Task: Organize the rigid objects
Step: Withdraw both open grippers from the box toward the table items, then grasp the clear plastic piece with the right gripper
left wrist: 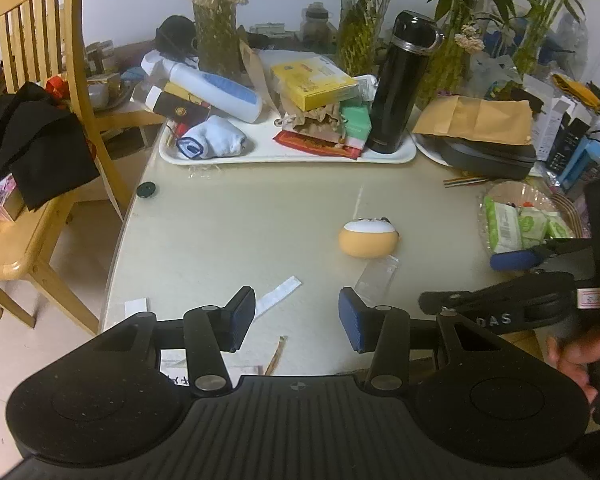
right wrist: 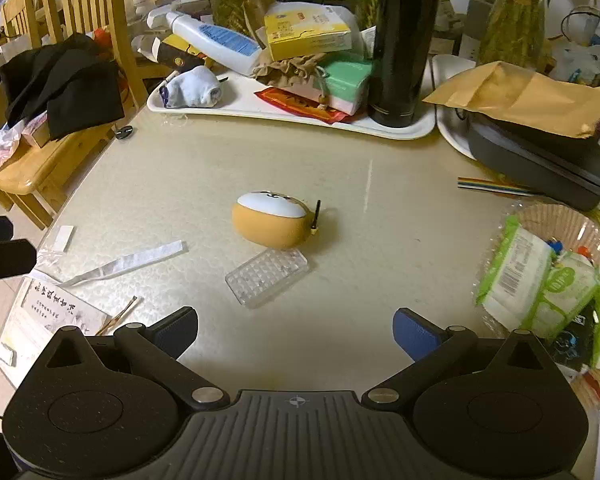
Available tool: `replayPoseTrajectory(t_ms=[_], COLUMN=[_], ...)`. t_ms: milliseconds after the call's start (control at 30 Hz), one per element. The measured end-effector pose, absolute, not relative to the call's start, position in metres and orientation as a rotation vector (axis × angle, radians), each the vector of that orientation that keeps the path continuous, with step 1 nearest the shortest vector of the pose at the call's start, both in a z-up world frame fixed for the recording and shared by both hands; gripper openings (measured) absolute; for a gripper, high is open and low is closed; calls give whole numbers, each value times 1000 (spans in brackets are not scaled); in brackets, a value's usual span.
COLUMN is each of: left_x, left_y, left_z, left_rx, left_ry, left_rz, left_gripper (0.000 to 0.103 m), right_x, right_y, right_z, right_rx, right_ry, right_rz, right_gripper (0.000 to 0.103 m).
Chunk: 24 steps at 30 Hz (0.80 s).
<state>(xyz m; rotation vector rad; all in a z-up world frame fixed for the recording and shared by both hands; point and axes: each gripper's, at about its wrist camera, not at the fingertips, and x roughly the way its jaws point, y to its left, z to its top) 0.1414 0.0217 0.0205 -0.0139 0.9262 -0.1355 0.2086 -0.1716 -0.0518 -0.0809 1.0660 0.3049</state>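
While both grippers hover with fingers spread wide and empty, the right gripper (right wrist: 296,334) faces a rounded orange-and-white case (right wrist: 274,220) lying ahead on the beige tabletop (right wrist: 180,184). A clear ridged plastic box (right wrist: 267,276) touches the case's near side, and the left gripper (left wrist: 297,318) sits back left.

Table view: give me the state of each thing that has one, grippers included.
left gripper: open, empty, above the table
right gripper: open, empty
orange pouch: lying on the table, untouched
clear plastic case: flat on the table, beside the pouch
black flask: upright on the white tray, lid on
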Motion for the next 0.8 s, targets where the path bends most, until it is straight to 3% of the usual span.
replayPoseTrajectory(t_ms=[800], left_x=[142], left_y=[47], left_z=[17], left_rx=[-75], left_ry=[1024], left_rz=[-64], left_gripper=[46], right_x=[249], right_y=[-133], right_z=[-93], right_rx=[-12], right_ry=[1147], right_rz=[224], right_gripper=[102])
